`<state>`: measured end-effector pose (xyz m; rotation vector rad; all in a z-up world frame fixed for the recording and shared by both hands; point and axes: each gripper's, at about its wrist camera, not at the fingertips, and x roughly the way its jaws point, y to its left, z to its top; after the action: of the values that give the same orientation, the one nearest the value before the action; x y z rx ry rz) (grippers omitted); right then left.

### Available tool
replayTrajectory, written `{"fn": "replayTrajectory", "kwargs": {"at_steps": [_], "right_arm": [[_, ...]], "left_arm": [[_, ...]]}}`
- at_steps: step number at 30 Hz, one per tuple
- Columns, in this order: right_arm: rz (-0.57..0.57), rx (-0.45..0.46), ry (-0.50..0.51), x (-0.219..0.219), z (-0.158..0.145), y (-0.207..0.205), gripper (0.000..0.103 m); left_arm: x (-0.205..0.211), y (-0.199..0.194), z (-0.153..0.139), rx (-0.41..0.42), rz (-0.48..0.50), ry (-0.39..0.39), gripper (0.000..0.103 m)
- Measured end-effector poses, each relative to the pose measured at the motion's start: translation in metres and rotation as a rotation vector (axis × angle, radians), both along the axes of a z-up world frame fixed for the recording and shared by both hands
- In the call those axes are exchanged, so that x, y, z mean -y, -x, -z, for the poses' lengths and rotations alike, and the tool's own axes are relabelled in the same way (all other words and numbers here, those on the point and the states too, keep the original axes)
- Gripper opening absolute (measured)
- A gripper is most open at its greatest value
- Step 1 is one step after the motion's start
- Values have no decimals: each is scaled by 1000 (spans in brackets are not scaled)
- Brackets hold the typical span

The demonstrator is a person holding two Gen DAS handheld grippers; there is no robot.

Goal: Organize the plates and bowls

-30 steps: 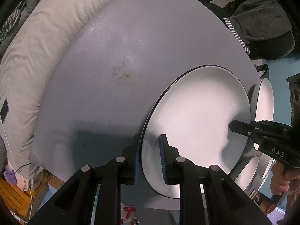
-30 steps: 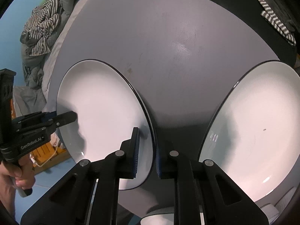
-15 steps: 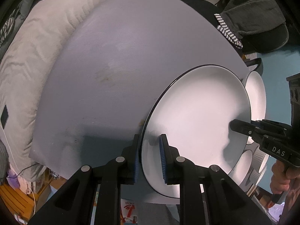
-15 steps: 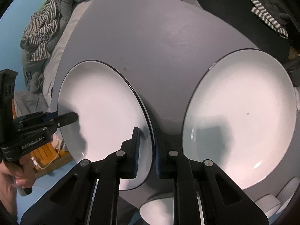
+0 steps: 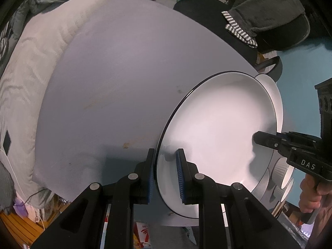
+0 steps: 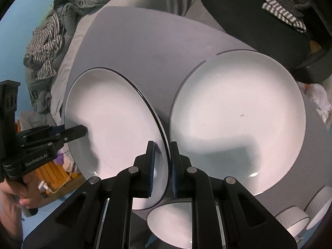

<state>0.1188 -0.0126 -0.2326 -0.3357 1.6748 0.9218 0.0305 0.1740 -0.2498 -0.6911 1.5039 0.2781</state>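
Carried plate [image 6: 112, 128], raised off the grey bench [image 5: 116, 78], with the left hand-held gripper [image 5: 165, 174] and right hand-held gripper [image 6: 161, 168] each clamped on opposite rims. Second plate [image 6: 238, 120] lies flat just right, nearer the right hand-held gripper.

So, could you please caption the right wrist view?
Both grippers clamp one white plate beside another plate.

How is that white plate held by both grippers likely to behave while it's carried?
The white plate looks rigid, so it shouldn't flex between the left gripper and right gripper. Its glossy glaze suggests the thin rim could slip in the jaws. It appears ceramic, so probably breakable if dropped on the grey table.
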Motion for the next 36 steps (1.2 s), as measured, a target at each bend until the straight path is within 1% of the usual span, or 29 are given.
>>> {"fn": "replayTrajectory", "kwargs": {"at_steps": [5,13,20,26,36], "right_arm": [[40,4,-2,18,-4,-12,14],[103,8,-9,48,-10,-30,14],[155,10,-10,72,-12,-49,14],[191,-13,-9,90,-6,-70,15],[211,-38,-11,102,6,-93,15]], "left_arm": [[12,-15,-5,7,29,2,19],[35,-48,-11,7,83,-12,19],[61,-76,-10,5,118,-12,19],[73,-92,-5,-7,125,-11,19],[86,-106,2,-42,137,-29,19]]}}
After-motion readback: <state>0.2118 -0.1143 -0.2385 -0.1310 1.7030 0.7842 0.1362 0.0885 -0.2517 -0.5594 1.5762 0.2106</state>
